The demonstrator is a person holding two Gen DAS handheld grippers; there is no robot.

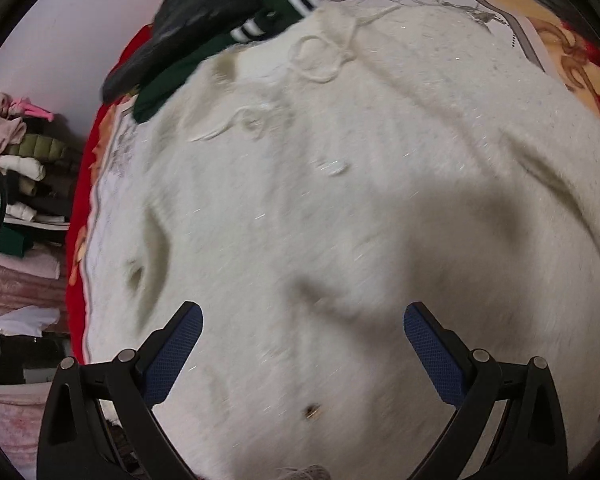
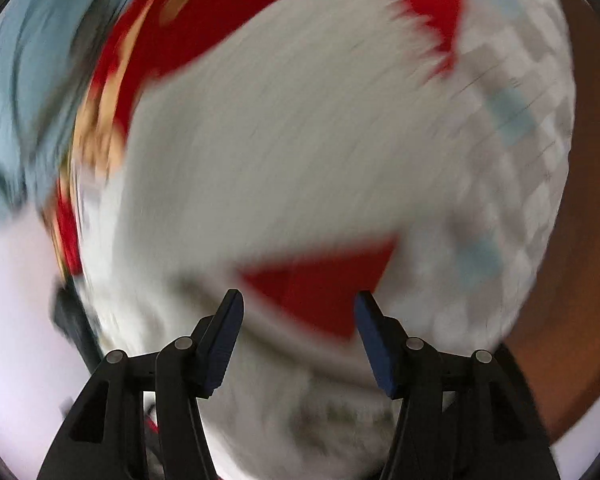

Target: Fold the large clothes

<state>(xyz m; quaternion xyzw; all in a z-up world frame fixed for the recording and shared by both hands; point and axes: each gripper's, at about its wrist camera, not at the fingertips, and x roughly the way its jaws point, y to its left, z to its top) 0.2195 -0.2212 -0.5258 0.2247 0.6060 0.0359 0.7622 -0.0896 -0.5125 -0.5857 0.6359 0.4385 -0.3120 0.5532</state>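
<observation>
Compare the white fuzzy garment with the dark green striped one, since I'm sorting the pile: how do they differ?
The white garment is spread wide and mostly flat across the red blanket; the green garment lies bunched at its far edge. The white one is plain and fluffy; the green one has white-striped cuffs and lies partly under a black item. Both rest on the blanket, ungripped.

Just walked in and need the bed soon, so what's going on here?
A person is working over a fluffy white sweater spread on a red patterned blanket, with a pair of tongs in each hand. The left tongs and right tongs are both open and hold nothing. No fold has started. Dark clothes lie at its far edge.
</observation>
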